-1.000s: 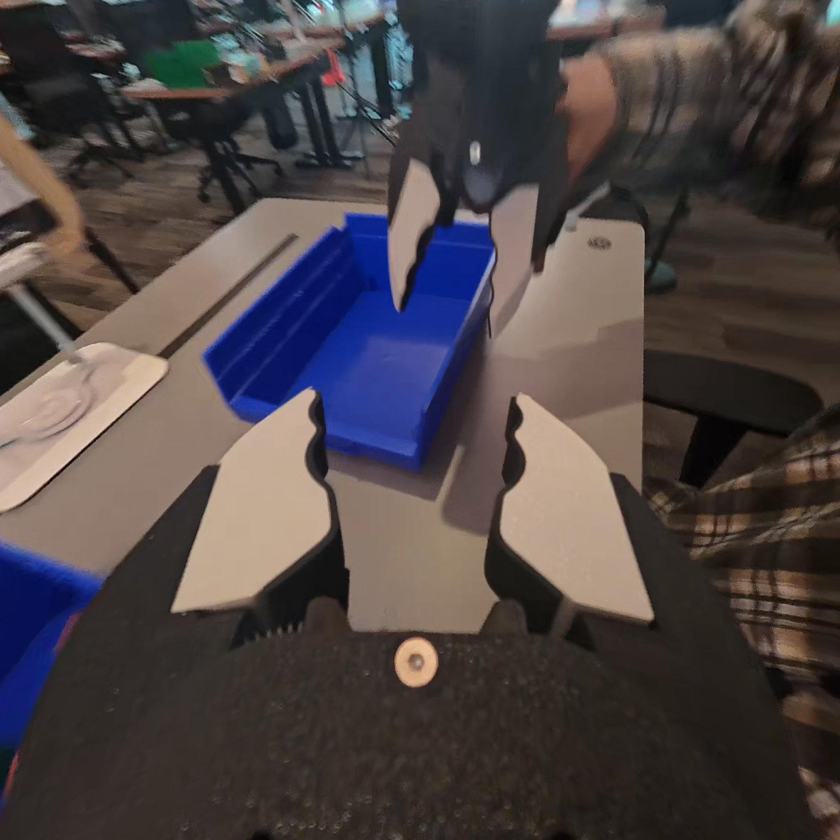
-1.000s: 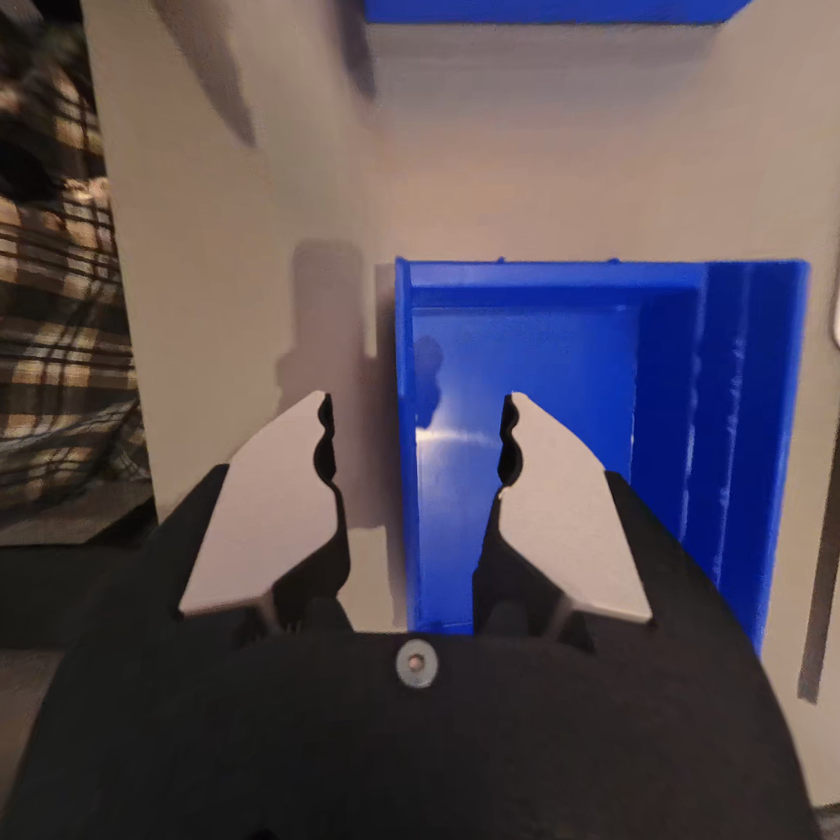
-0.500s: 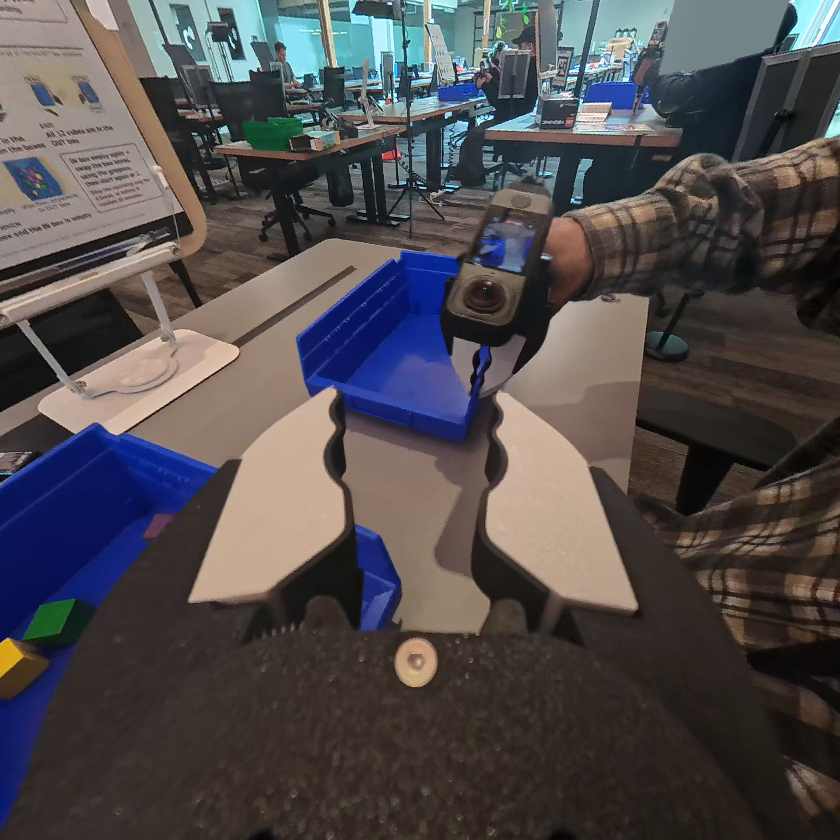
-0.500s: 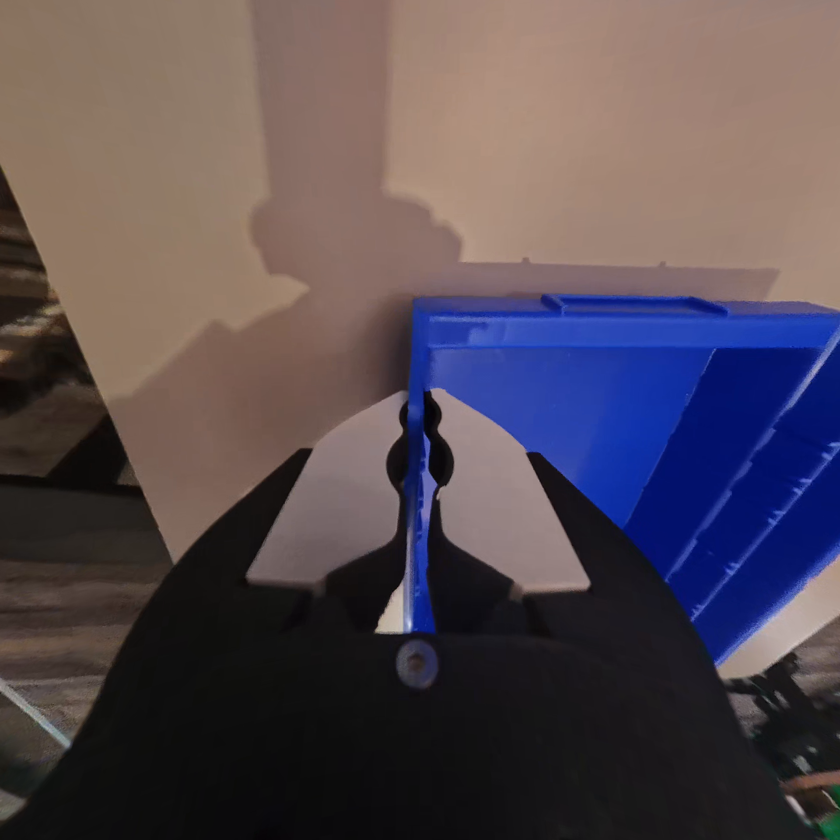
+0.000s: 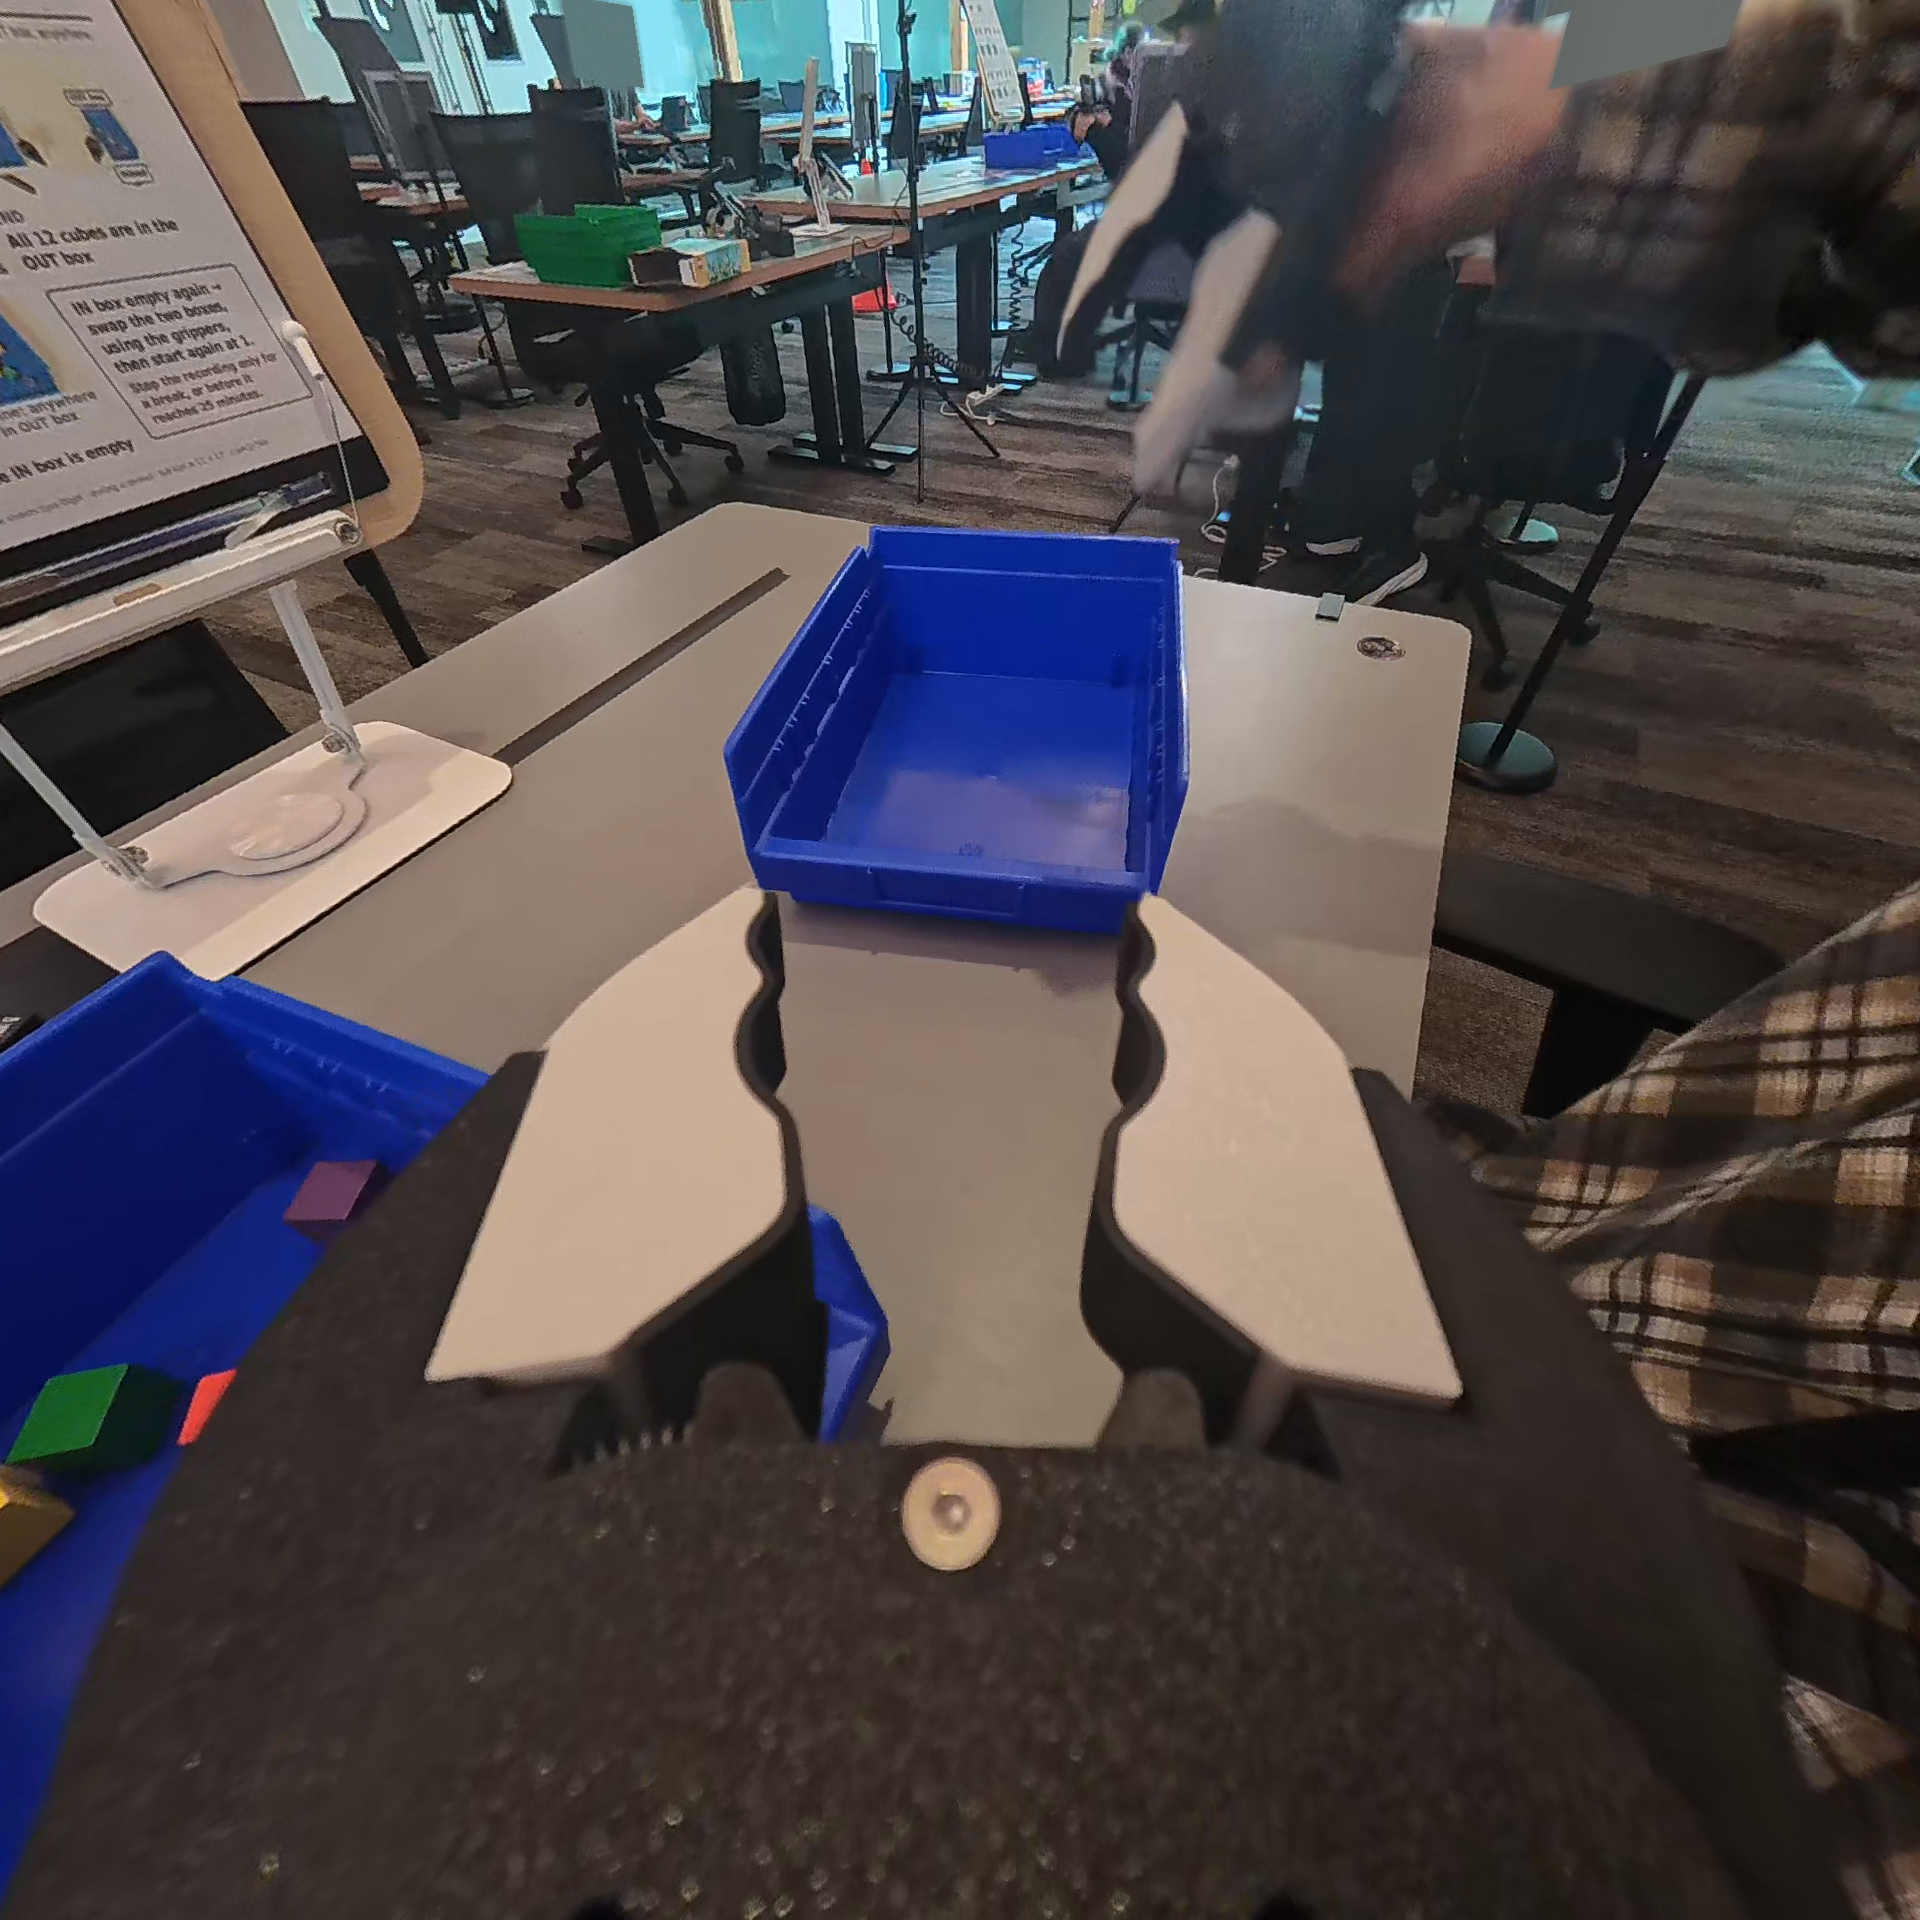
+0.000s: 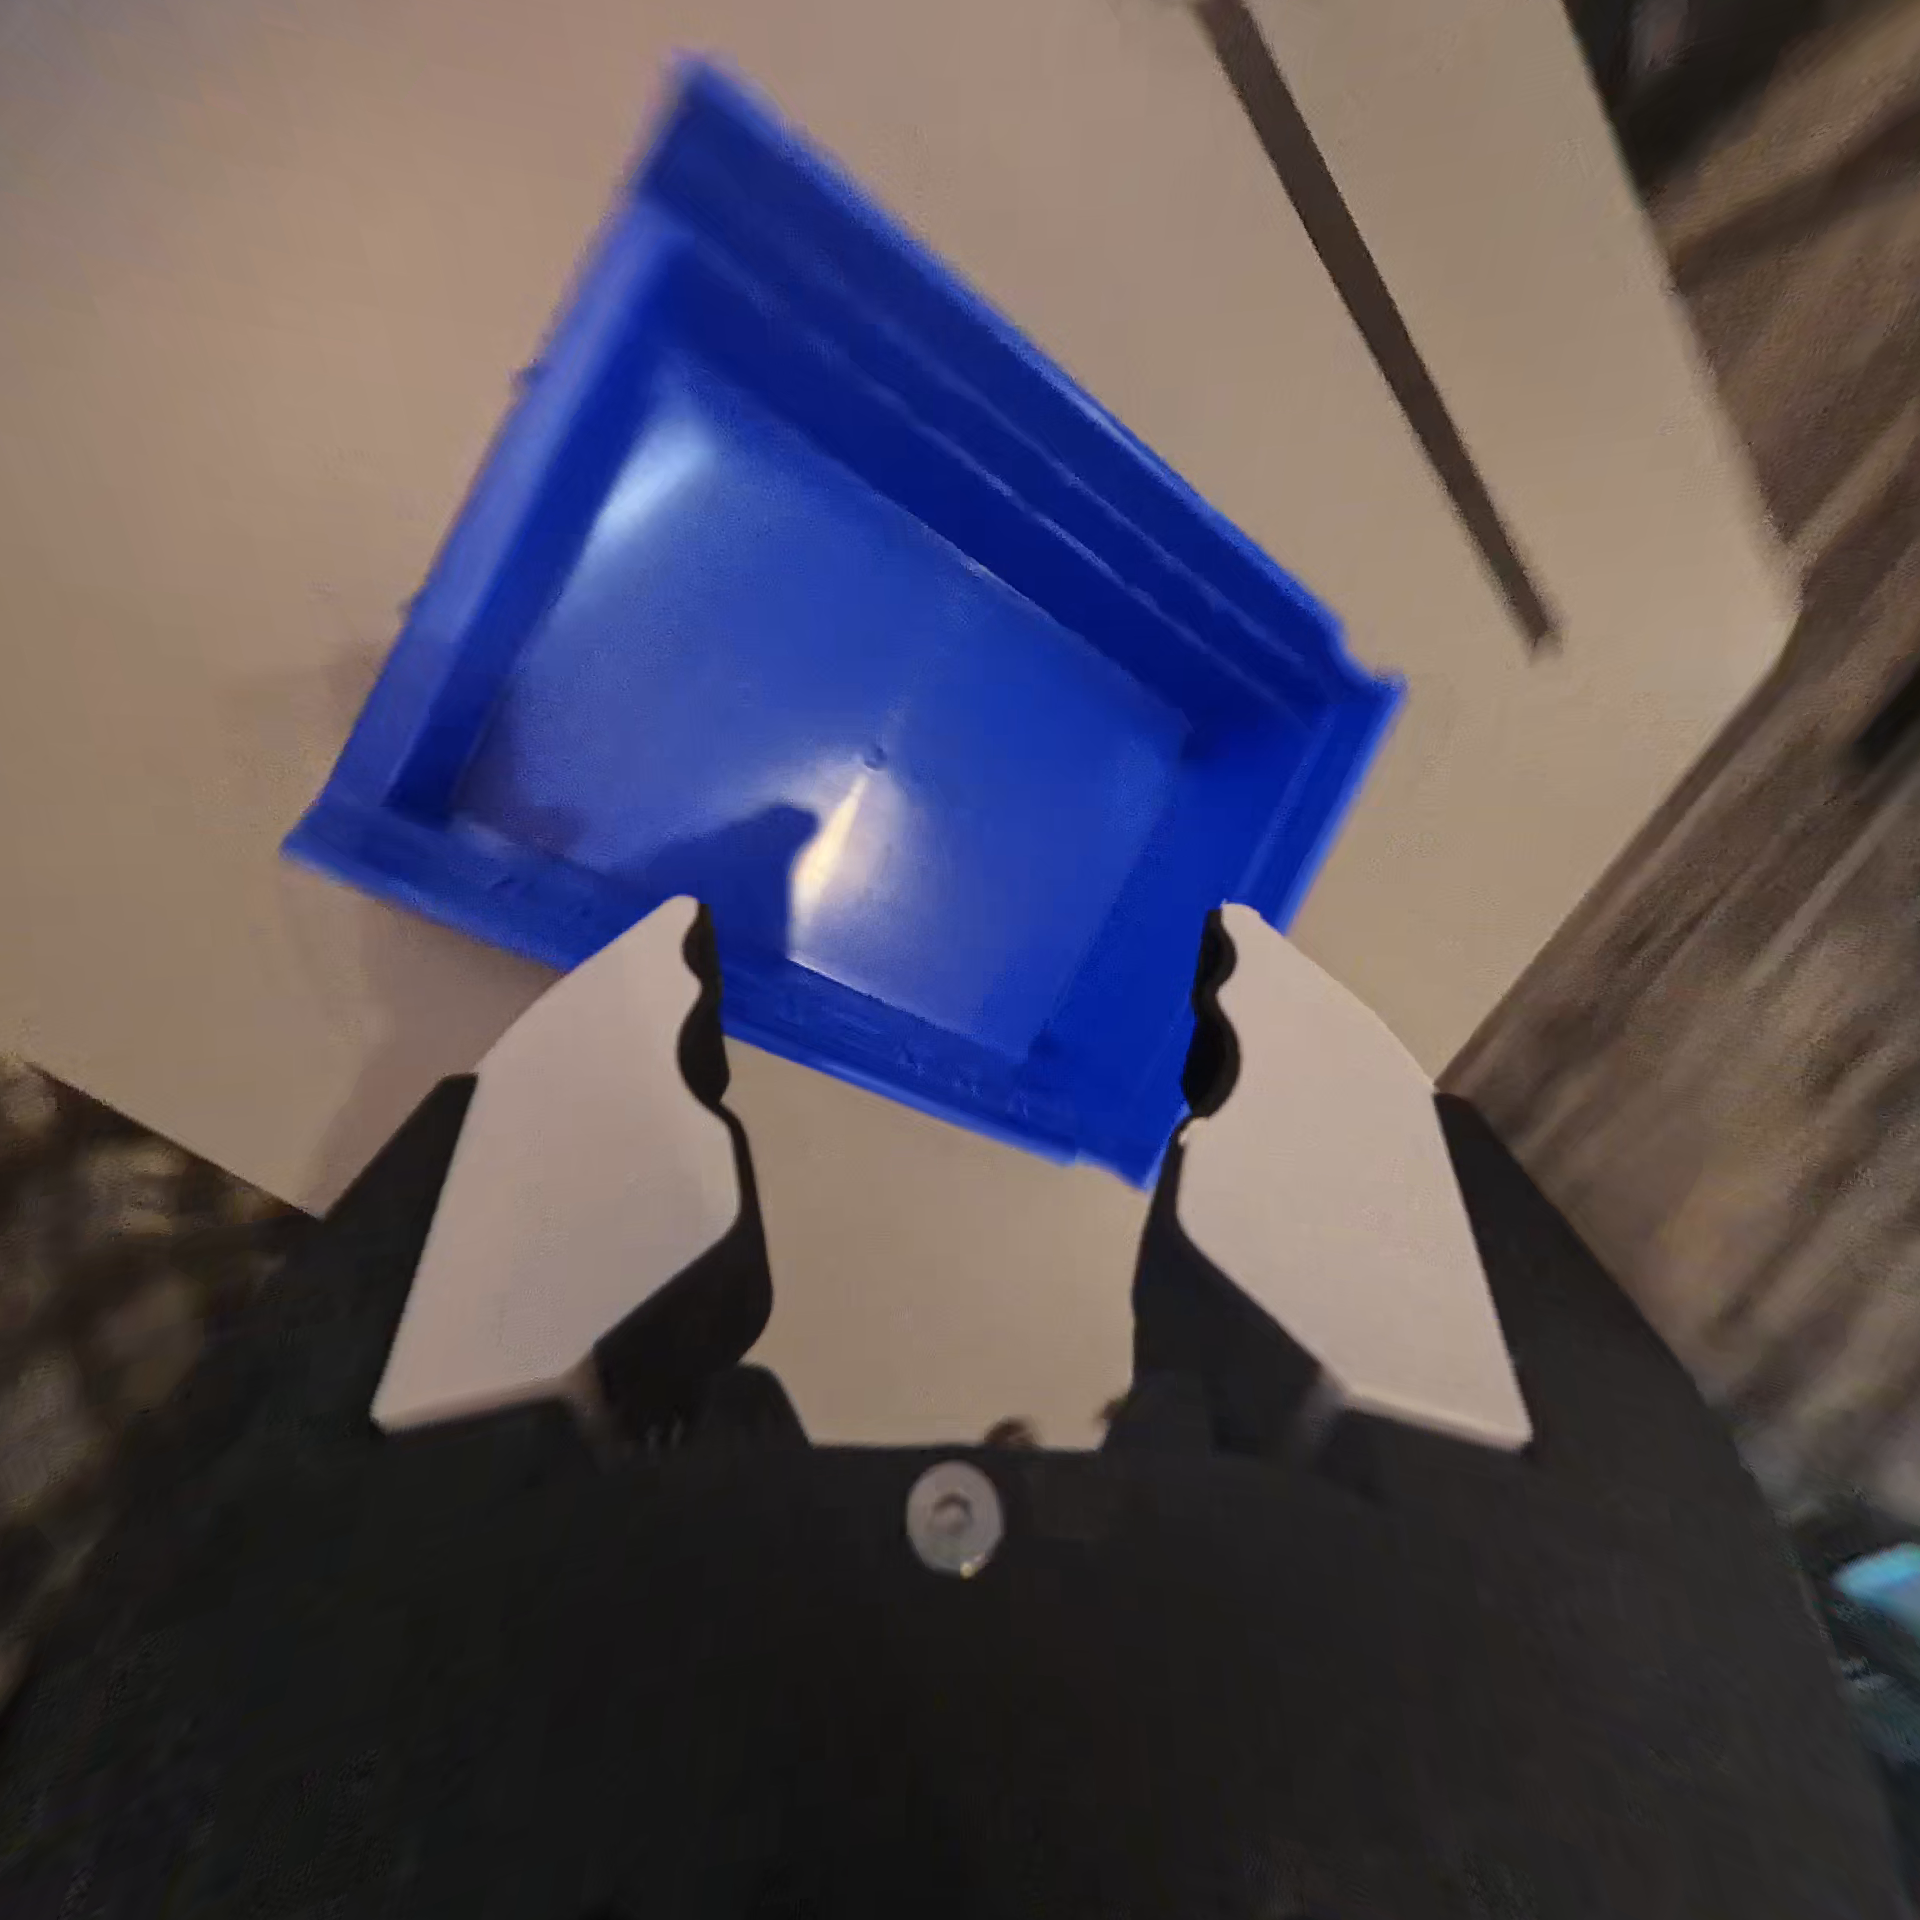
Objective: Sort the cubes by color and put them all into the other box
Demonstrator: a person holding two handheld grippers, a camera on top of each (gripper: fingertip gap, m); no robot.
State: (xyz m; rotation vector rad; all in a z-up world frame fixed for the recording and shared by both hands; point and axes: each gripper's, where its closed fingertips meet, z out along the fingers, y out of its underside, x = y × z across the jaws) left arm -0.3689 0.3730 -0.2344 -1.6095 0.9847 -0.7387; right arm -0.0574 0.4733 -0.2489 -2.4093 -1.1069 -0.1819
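An empty blue box (image 5: 977,769) stands on the grey table (image 5: 623,831), ahead of my left gripper (image 5: 945,935), which is open and empty. A second blue box (image 5: 135,1122) at the lower left holds cubes: a purple one (image 5: 332,1190), a green one (image 5: 88,1418), a red one (image 5: 206,1403) and a yellow one (image 5: 26,1527). My right gripper (image 6: 951,920) is open and empty, high above the empty box (image 6: 831,675). It shows blurred in the left wrist view (image 5: 1184,312), raised above the table's far end.
A white stand (image 5: 270,821) holding an instruction board (image 5: 156,281) sits at the table's left. A dark groove (image 5: 644,665) runs along the table. A plaid sleeve (image 5: 1766,1195) is at the right. Desks and chairs fill the room behind.
My right gripper let go of the empty box's wall, opened and rose well above the table. The empty box now stands square on the table. My left gripper opened slightly wider.
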